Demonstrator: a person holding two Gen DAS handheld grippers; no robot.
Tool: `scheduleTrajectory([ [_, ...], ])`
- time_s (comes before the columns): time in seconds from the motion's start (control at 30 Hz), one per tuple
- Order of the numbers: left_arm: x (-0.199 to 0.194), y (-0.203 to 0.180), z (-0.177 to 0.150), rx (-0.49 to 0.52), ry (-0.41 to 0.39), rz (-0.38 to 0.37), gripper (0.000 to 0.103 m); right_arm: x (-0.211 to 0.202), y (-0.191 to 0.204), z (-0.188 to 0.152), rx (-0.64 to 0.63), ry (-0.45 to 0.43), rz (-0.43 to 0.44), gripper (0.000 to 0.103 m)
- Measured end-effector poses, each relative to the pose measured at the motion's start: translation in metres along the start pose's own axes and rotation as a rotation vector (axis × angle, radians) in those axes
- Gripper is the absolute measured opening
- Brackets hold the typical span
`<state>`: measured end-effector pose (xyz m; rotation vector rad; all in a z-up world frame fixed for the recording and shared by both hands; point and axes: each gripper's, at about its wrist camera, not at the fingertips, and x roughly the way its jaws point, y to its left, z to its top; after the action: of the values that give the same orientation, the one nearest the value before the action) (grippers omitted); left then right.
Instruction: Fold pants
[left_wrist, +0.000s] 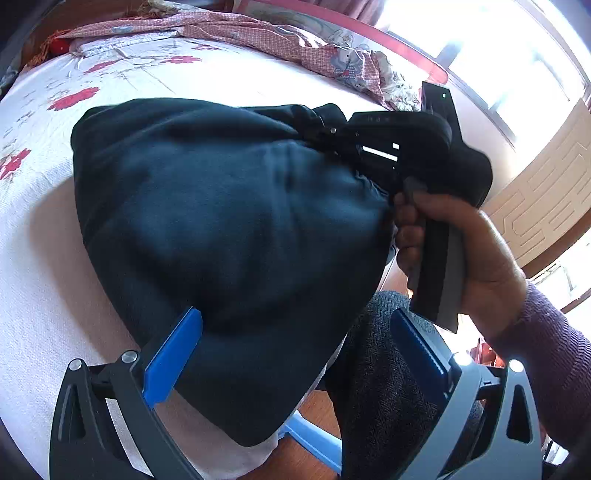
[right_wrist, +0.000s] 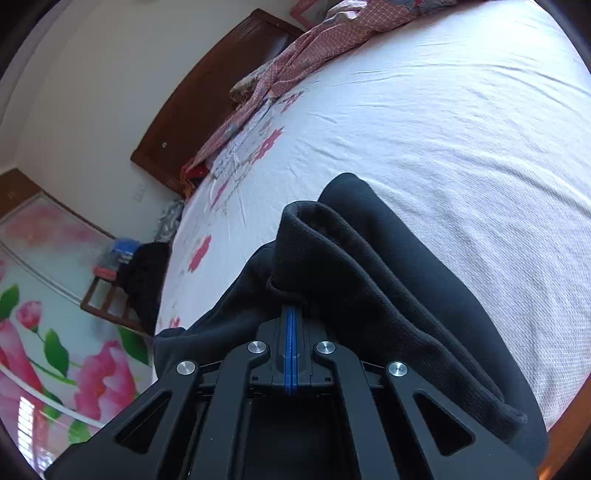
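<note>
My right hand-held gripper (right_wrist: 291, 314) has its blue pads pressed together, pinching a bunched fold of the dark pants (right_wrist: 369, 266). My left hand-held gripper (left_wrist: 295, 354) is spread wide, gripping nothing; the pants (left_wrist: 221, 229) lie just ahead of it on the bed (left_wrist: 44, 229). No containers visible.

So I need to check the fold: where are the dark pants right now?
The dark navy fabric pants lie bunched on the white flowered bedsheet at the bed's near edge, pinched by the right gripper; the left gripper is open beside them.
</note>
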<state>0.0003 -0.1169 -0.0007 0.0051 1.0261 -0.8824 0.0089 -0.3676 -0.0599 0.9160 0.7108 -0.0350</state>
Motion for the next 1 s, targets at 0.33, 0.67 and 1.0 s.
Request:
scheduleTrajectory([
  [0.33,-0.052,0.042,-0.011,-0.132,-0.058,-0.001,0.101,-0.097,-0.013,0.0,0.108,-0.088,-0.095,0.075],
  [0.67,-0.039,0.125,-0.005,-0.607,-0.067,-0.126,0.101,-0.083,-0.066,-0.028,0.253,0.057,-0.085,0.081],
  [1.0,-0.017,0.132,0.005,-0.686,-0.055,-0.326,0.101,-0.097,-0.086,-0.04,0.35,0.038,0.063,0.084],
])
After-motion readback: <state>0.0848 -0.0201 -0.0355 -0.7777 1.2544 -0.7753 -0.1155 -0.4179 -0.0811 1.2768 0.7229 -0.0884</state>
